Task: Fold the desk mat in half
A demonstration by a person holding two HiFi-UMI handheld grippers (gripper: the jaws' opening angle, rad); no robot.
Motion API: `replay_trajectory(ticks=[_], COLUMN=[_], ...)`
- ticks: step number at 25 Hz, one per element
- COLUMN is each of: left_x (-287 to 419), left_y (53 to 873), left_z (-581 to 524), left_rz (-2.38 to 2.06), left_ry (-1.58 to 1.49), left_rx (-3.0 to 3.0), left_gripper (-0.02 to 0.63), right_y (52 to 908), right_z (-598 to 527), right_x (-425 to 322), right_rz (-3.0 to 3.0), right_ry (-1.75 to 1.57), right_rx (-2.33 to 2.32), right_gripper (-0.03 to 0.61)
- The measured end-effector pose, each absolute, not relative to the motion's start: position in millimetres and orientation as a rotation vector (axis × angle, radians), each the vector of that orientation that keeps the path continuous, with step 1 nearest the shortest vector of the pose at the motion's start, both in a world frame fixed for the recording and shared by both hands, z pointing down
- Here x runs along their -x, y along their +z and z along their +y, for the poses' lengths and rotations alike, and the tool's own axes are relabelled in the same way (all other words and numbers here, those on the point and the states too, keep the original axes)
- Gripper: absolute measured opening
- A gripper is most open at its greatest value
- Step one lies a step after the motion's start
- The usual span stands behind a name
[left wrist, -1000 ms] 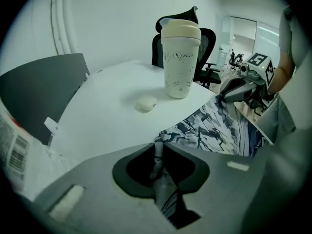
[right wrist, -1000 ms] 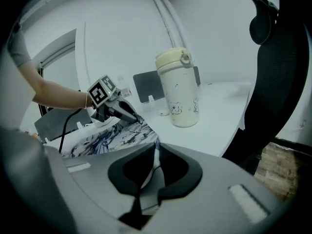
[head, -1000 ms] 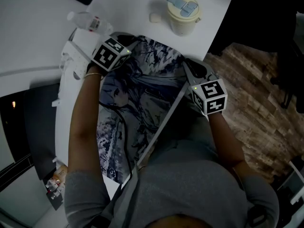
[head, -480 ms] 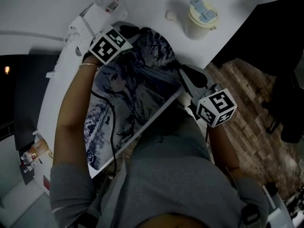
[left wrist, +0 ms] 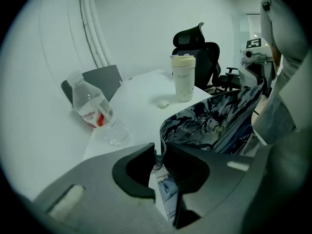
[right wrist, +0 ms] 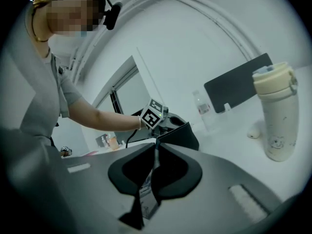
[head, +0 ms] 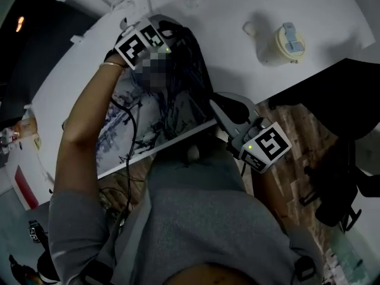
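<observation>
Head view: the person's left arm covers part of the desk mat [head: 172,100], which is held up over the white table [head: 237,16] between the left gripper [head: 167,26] and right gripper [head: 217,107]; a tumbler [head: 279,43] stands well apart. Left gripper view – the jaws pinch the mat's edge, and a water bottle [left wrist: 95,113] lies beside it. Right gripper view – the jaws clamp the mat's corner, seen edge-on
</observation>
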State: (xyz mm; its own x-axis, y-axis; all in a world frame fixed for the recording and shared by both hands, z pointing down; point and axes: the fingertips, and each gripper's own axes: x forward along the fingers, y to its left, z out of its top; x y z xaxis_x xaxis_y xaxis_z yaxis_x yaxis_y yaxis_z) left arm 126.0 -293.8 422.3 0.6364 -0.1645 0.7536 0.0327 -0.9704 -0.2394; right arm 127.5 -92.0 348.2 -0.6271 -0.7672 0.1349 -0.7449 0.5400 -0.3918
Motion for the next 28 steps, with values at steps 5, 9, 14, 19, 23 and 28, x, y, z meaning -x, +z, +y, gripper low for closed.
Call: replay_trajectory(ticks=[5, 9, 14, 19, 23, 28], left_x=[-80.5, -39.1, 4.6, 51.0, 87.1, 128.2], left_y=[419.4, 420.0, 422.5, 423.3, 426.4, 431.7], left_z=[-297.4, -295.2, -292.4, -286.0, -279.6, -276.6], left_rz=[0.212, 0.281, 0.347, 0.403, 0.454, 0.513], left_ry=[-1.270, -1.281, -1.257, -1.239, -1.228, -1.225], left_rx=[2.622, 2.620, 2.628, 2.634, 2.642, 2.650], left_gripper=[0.064, 0.064, 0.063, 0.063, 0.063, 0.061], right_y=[345.2, 339.2, 345.5, 348.8, 351.4, 362.0], right_z=[-88.1, -84.1, -77.0, -67.6, -63.0, -63.5], right_x=[-90.1, -50.5, -1.0, 45.4, 77.5, 111.2], right_rz=[2.817, 2.874, 2.941, 2.980, 3.019, 3.076], right_ry=[-0.658, -0.633, -0.591, -0.611, -0.601, -0.595], right_rx=[1.126, 1.019, 0.951, 0.941, 0.927, 0.915], right_gripper=[0.028, 0.028, 0.028, 0.028, 0.028, 0.029])
